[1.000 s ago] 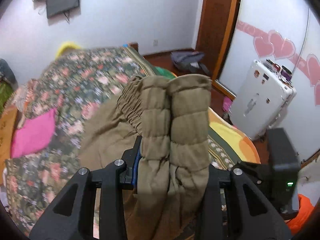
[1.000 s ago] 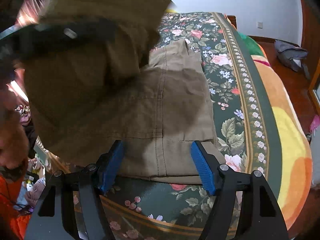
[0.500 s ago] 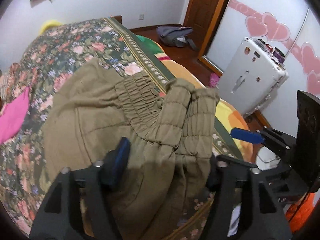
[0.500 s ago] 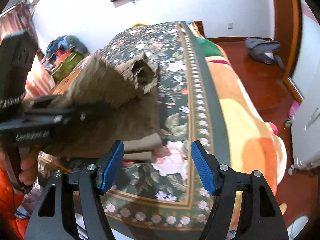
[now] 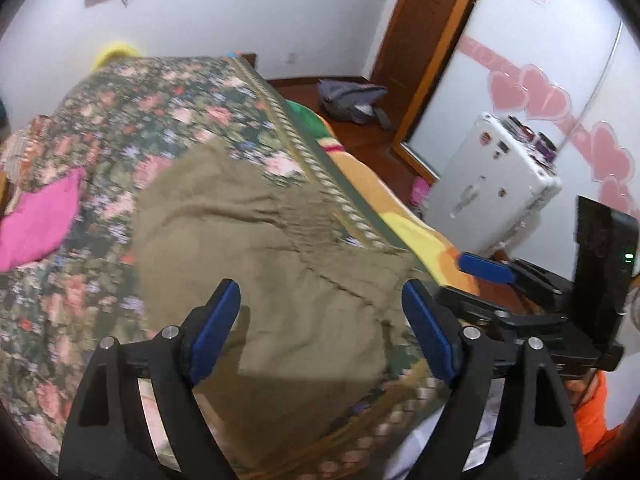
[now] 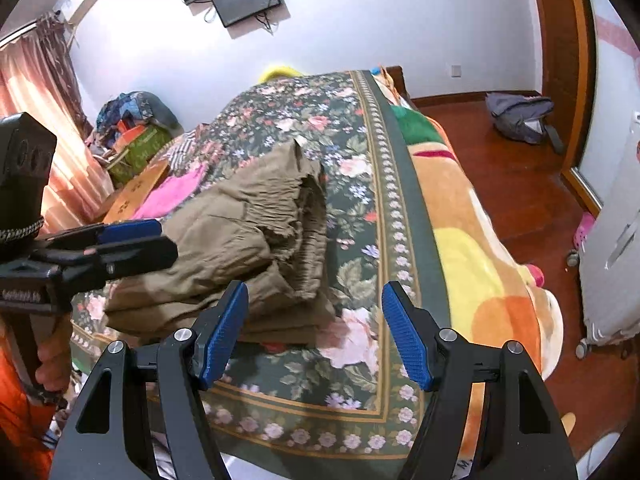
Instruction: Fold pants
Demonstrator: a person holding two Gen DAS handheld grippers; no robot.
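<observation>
Olive-brown pants lie folded in a stack on the floral bedspread, near the bed's front edge. In the right wrist view the pants show the gathered waistband on top. My left gripper is open and empty just above the pants. It also shows in the right wrist view at the left, over the stack. My right gripper is open and empty, in front of the pants' near right corner. Its blue fingertip shows at the right in the left wrist view.
A pink cloth lies on the bed to the left. A white case stands on the wooden floor at the right. A grey bag lies by the door. Clutter is piled by the curtain.
My left gripper has opened and let go of the waistband, which now lies on the stack. My right gripper has drawn back from the pants, still open.
</observation>
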